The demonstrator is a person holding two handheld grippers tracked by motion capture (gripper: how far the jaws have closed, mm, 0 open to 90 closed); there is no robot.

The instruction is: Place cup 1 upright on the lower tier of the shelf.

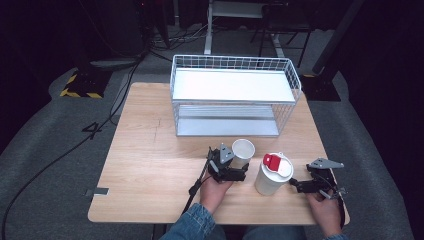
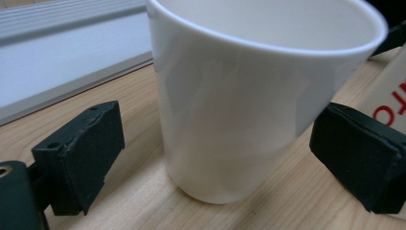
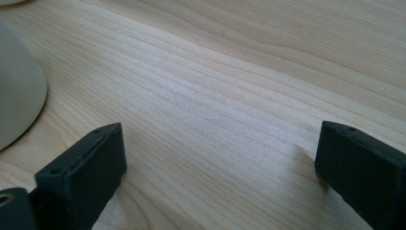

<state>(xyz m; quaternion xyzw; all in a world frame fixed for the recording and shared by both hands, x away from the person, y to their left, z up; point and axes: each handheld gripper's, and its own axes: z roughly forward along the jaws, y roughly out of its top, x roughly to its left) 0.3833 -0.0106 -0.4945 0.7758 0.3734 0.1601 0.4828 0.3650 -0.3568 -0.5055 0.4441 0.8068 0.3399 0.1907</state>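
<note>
Starting at the left of the high view, the wooden table (image 1: 150,155) carries a black cable (image 1: 60,155) that runs off over the grey floor. Behind, at the far side of the table, stands a white wire rack (image 1: 235,95) with two shelves.

Nearer to the person, the left gripper (image 1: 239,167) is held low, close beside a white paper cup (image 1: 243,151) that stands upright on the wood in front of the rack. In the left gripper view the cup (image 2: 249,110) sits between the two black jaws, and the gripper (image 2: 215,158) is open around it: a strip of table shows between the left pad and the cup wall, while the right pad is very near the wall and perhaps touches it, the blur does not allow to decide.

Just to the right of this cup stands a taller white cup with a white and red lid (image 1: 273,173), the two cups near each other but apart.

Further right, the right gripper (image 1: 295,184) lies low by the lidded cup. In the right gripper view its jaws (image 3: 215,167) are wide open over bare wood, and the pale side of the lidded cup (image 3: 16,96) appears at the left edge, not between them.
</note>
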